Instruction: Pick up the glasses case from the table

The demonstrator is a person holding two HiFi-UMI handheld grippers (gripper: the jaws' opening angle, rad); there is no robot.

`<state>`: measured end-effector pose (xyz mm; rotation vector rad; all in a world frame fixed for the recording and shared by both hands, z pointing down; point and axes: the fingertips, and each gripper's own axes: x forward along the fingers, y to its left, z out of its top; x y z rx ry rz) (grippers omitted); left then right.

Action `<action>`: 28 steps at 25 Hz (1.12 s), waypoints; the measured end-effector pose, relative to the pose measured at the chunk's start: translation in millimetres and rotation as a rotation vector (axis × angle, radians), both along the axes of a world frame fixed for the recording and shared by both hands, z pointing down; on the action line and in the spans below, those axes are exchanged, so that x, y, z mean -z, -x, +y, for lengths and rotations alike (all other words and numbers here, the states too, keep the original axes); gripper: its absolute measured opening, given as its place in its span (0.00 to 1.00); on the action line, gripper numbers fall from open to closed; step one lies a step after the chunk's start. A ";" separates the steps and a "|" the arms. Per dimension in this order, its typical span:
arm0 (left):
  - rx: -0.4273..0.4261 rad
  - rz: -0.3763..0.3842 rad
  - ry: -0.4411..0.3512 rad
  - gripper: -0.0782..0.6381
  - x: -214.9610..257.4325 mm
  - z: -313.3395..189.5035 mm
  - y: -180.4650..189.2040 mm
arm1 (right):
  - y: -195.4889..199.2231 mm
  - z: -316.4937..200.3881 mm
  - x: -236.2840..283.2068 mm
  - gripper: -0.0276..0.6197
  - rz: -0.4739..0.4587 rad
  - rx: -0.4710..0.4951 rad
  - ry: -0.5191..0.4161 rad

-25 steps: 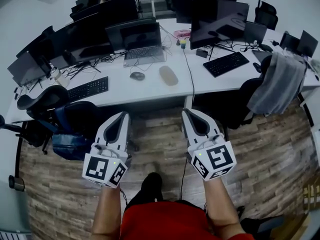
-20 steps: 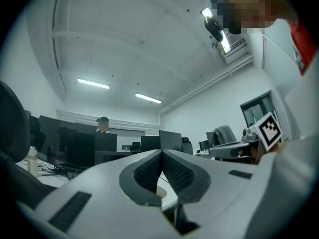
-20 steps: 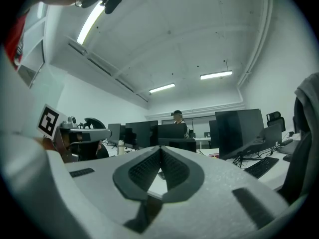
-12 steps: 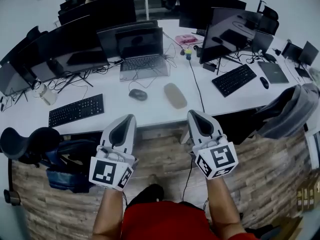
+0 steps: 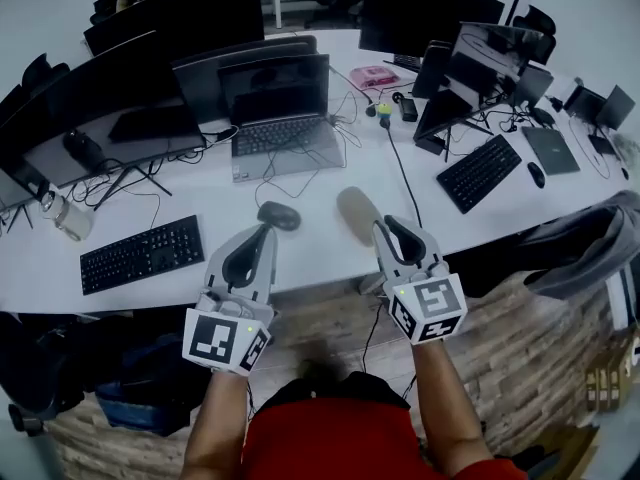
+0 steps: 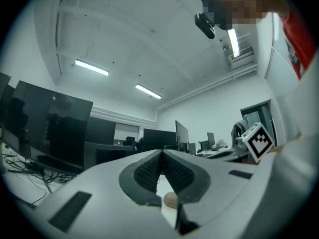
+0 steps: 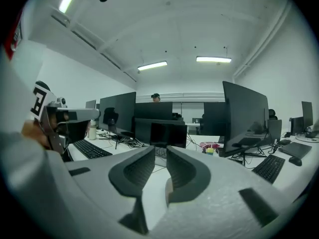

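The glasses case (image 5: 355, 209) is a beige oval lying on the white desk (image 5: 190, 193), just right of a dark mouse (image 5: 278, 215). My right gripper (image 5: 386, 227) hovers at the case's near right end, apart from it. Its jaws are opening, with a narrow gap and nothing between the pads. In the right gripper view the gripper (image 7: 160, 156) points level across the desk. My left gripper (image 5: 262, 231) is at the desk's front edge, near the mouse, shut and empty. In the left gripper view a bit of the case (image 6: 170, 199) shows beneath the closed tips (image 6: 162, 154).
An open laptop (image 5: 282, 116) stands behind the mouse, and monitors (image 5: 150, 38) line the back. Black keyboards lie at the left (image 5: 141, 254) and right (image 5: 482, 172). Cables cross the desk. A grey cloth (image 5: 590, 243) hangs over a chair at the right.
Both grippers have travelled forward from above the wooden floor to the desk's front edge, now close to the mouse and the case. The right jaws have parted a little.
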<state>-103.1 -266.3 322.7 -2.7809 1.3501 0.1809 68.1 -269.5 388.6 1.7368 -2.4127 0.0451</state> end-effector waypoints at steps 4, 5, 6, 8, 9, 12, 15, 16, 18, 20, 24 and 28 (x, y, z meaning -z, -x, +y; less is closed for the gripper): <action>0.009 0.009 0.018 0.12 -8.4 -23.8 1.2 | -3.2 -30.4 -28.6 0.26 0.036 -0.004 0.078; 0.016 0.010 0.022 0.12 -10.8 -28.7 1.7 | -3.9 -37.1 -36.7 0.30 0.046 -0.002 0.098; 0.023 0.012 0.025 0.12 -13.1 -33.4 2.3 | -4.5 -43.7 -45.0 0.32 0.055 0.001 0.117; 0.040 0.014 0.029 0.12 -17.1 -42.2 2.5 | -6.3 -56.3 -61.4 0.37 0.078 0.009 0.154; 0.047 0.015 0.031 0.12 -18.9 -46.2 1.9 | -7.7 -62.3 -69.6 0.40 0.091 0.013 0.173; 0.064 0.014 0.043 0.12 -25.7 -56.3 -2.4 | -12.4 -79.4 -95.1 0.47 0.118 0.024 0.236; 0.080 0.009 0.064 0.12 -33.8 -65.0 -7.3 | -15.0 -95.4 -122.4 0.56 0.132 0.033 0.308; 0.085 0.005 0.070 0.12 -36.0 -67.1 -8.7 | -15.4 -99.7 -132.1 0.58 0.138 0.038 0.334; 0.096 -0.003 0.081 0.12 -40.2 -69.9 -10.7 | -15.5 -106.7 -152.5 0.61 0.151 0.052 0.389; 0.107 -0.013 0.091 0.12 -43.8 -71.0 -11.6 | -14.6 -112.5 -170.9 0.65 0.161 0.066 0.436; 0.135 -0.033 0.106 0.12 -48.1 -68.9 -7.4 | -11.5 -121.2 -197.1 0.69 0.186 0.079 0.501; 0.159 -0.046 0.115 0.12 -50.3 -65.7 -1.9 | -13.4 -125.5 -214.8 0.70 0.193 0.077 0.549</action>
